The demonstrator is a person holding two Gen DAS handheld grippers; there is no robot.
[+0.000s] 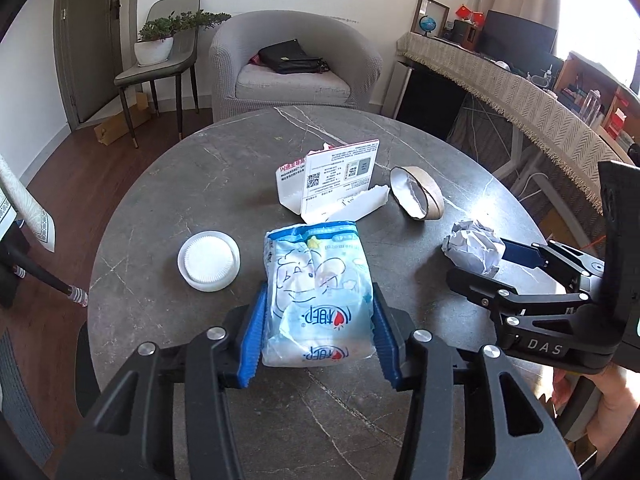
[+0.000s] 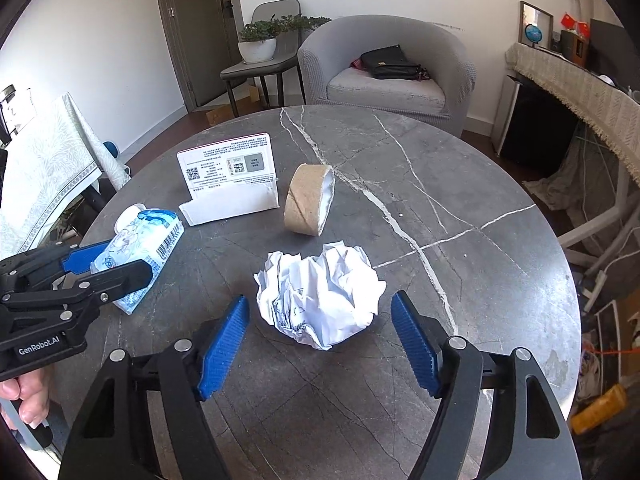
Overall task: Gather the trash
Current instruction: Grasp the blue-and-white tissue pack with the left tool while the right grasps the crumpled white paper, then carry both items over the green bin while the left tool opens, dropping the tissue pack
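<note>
Left gripper (image 1: 318,316) clamps the pack (image 1: 318,288); right gripper (image 2: 320,340) (jaws apart) straddles paper (image 2: 320,300) that may squirt free.

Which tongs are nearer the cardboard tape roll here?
Right. The right tongs straddle the crumpled paper just before the cardboard tape roll; the left tongs sit farther off, around the tissue pack.

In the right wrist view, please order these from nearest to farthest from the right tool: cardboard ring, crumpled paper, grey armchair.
1. crumpled paper: between the open fingers of the right tool.
2. cardboard ring: on the table, beyond the paper.
3. grey armchair: behind the table.
</note>
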